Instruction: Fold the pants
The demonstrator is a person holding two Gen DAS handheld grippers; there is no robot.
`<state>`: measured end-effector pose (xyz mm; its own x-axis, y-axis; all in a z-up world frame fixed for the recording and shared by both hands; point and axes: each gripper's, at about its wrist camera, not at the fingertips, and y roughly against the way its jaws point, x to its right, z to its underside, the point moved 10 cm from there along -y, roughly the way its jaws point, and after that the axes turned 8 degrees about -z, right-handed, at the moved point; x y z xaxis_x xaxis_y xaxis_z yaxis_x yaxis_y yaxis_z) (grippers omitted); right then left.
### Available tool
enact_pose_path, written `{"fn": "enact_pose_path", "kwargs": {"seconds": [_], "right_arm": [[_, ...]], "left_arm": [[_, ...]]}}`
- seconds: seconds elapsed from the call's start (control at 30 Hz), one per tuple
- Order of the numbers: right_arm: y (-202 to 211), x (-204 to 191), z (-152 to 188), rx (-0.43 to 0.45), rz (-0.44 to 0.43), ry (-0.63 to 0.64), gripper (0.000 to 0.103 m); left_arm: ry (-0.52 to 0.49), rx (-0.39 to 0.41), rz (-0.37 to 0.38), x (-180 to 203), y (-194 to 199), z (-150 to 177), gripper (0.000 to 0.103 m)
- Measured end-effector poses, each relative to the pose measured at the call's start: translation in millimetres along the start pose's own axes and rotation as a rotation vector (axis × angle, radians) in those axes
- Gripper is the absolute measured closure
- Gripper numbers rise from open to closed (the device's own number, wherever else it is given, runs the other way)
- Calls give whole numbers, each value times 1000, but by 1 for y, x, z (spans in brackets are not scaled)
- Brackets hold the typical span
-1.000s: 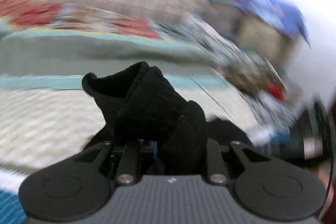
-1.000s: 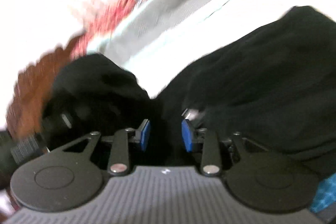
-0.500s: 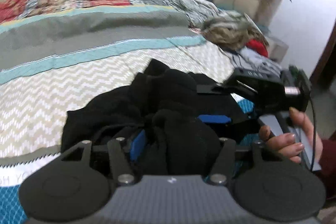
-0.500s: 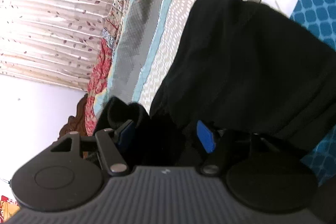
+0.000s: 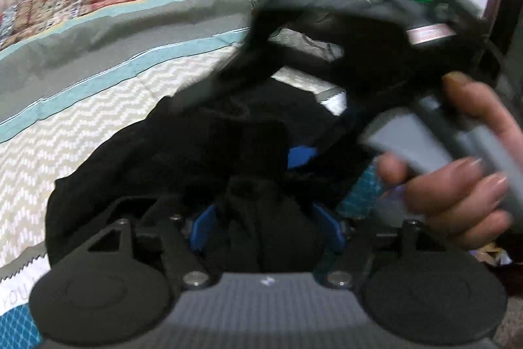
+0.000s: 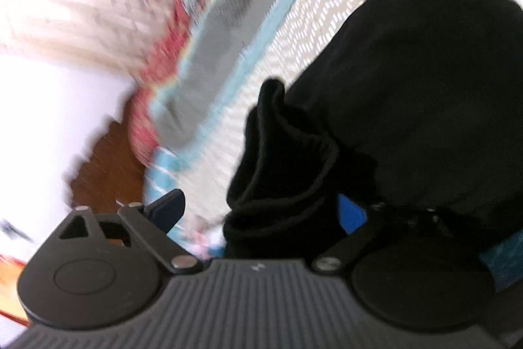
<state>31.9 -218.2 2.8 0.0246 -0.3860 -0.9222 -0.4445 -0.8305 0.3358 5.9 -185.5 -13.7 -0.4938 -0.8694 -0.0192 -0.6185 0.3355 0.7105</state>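
jaws of left gripper (image 5: pixel 266 226) opening, a fold of black pants (image 5: pixel 183 152) bunched between the blue pads, lower centre of frame. right gripper (image 6: pixel 258 211) spreading wide, a pants cuff lying loose between, nearer the right pad. pants heaped on the chevron bedspread (image 5: pixel 65 120), mid-frame. person's hand (image 5: pixel 457 182) at right edge, gripping the right gripper's handle.

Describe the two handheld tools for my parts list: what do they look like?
Each tool has a ribbed grey body with a small white mark, two round black discs, and black finger links on silver pivot pins ending in blue pads. That goes for the left tool and the right tool. From outside, the right tool shows a grey handle, a black camera block, a green light and a label.
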Motion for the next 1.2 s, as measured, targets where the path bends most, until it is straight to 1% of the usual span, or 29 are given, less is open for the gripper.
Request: {"fn": "enact_pose_path", "kwargs": {"seconds": [0.03,0.1,0.13,0.17,0.2,0.23,0.27,0.3,0.37,0.4,0.47,0.53,0.6,0.63,0.7,0.73,0.8,0.83,0.9,0.97,1.0,1.07,1.1,1.13,1.2], "right_arm": [[-6,1,2,-20,44,27,6],[-20,12,6,-68,133,41,7],[-22,18,8,-74,170,50,14],[-25,24,8,-81,197,69,29],[-26,29,7,-91,213,84,38],[-24,31,5,-86,208,80,50],[-21,32,4,-75,177,60,60],[-19,33,2,-65,156,43,62],[-14,31,1,-54,142,35,67],[-13,27,2,-51,136,42,68],[-17,11,1,-49,125,69,70],[-14,-8,-1,-46,96,104,71],[-11,-31,-12,-21,60,143,72],[-5,-44,-20,7,38,170,72],[10,-62,-36,70,1,219,73],[24,-68,-45,116,-5,253,73],[50,-65,-58,184,18,281,73],[59,-58,-63,208,35,277,73],[82,-29,-73,253,101,246,73],[89,4,-76,270,178,209,72],[85,19,-75,267,208,180,72],[78,54,-71,256,261,98,63],[77,65,-68,265,280,68,60],[79,71,-67,278,274,42,59],[86,67,-65,309,210,7,54]], "left_arm": [[-9,6,3,2,2,0,39],[-24,13,6,4,5,2,39],[-16,21,22,4,11,1,39],[-4,33,31,1,18,1,39],[9,49,35,-4,25,0,39],[31,67,34,-12,34,0,39],[65,80,30,-22,43,1,38],[112,90,25,-34,51,3,38],[261,100,1,-71,64,10,34],[346,101,-15,-90,70,16,32],[520,102,-53,-131,79,30,32],[658,102,-89,-167,83,38,32],[730,106,-108,-185,86,39,33],[744,112,-113,-193,85,35,33],[742,125,-125,-198,86,28,32],[734,125,-127,-197,83,25,32],[712,113,-118,-193,73,17,32],[701,105,-114,-189,67,14,31],[673,80,-102,-178,50,8,31],[640,37,-95,-165,27,4,31],[626,10,-91,-159,14,2,31],[600,-58,-90,-147,-13,4,31],[592,-94,-97,-139,-24,9,31],[580,-128,-104,-134,-34,12,31],[558,-170,-119,-126,-45,19,31]]}}
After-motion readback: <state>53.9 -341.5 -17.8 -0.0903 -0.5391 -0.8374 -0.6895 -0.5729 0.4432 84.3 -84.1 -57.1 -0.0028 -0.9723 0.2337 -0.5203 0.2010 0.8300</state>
